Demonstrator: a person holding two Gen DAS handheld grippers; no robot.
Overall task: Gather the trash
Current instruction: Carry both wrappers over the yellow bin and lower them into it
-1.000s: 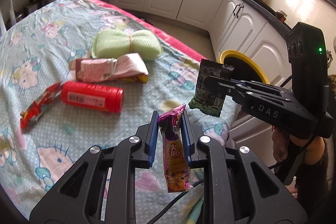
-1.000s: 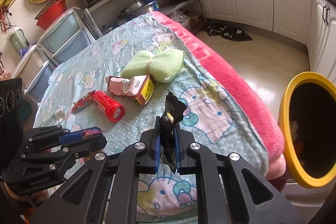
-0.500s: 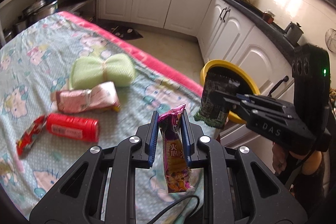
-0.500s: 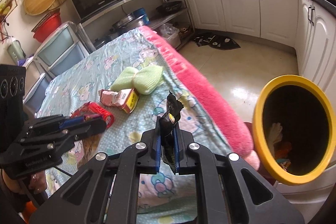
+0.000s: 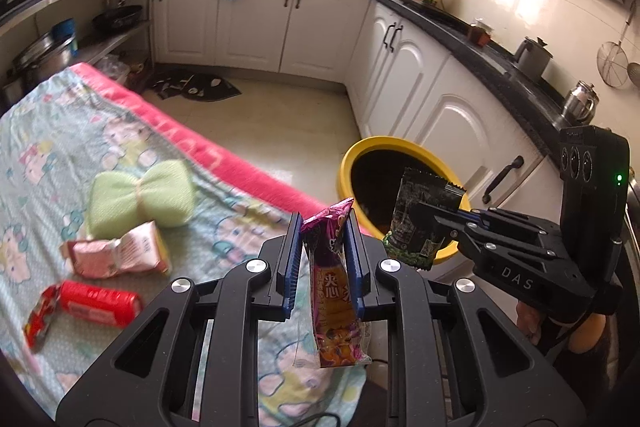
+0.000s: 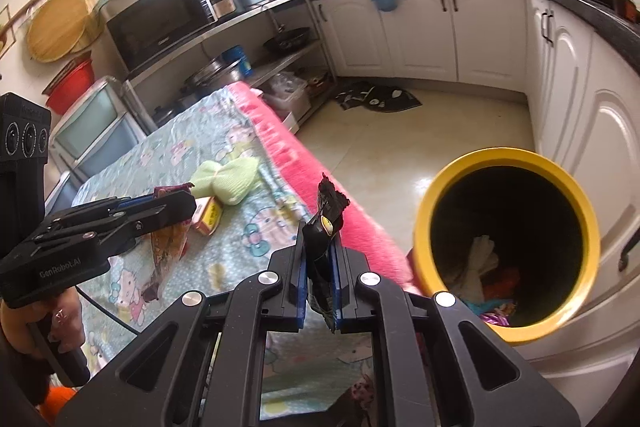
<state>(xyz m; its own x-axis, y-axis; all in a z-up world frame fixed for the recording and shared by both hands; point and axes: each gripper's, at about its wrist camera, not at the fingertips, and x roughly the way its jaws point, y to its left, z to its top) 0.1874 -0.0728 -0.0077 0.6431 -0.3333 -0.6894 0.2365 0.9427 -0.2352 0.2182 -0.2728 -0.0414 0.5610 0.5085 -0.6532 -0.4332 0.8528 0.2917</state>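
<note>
- The purple snack wrapper [image 5: 334, 279] stands pinched between the blue pads of the left gripper [image 5: 323, 259], jaws drawn in to a narrow gap around it; its long axis runs up and down, crimped top above the fingertips, lower end hanging below them.
- The dark green wrapper [image 6: 323, 235] is clamped in the right gripper [image 6: 319, 279], jaws almost fully together on it; it too stands upright, ragged top poking above the tips.
- Both grippers tilt downward, side by side over the near edge of the patterned blanket [image 5: 48, 155].
- The yellow bin [image 6: 505, 247] lies ahead and right of the right jaws, mouth open toward them, scraps inside.
- Ahead and left of the left jaws lie a red can [image 5: 98, 305], a pink packet [image 5: 116, 253] and a green cloth bundle [image 5: 140, 193].
</note>
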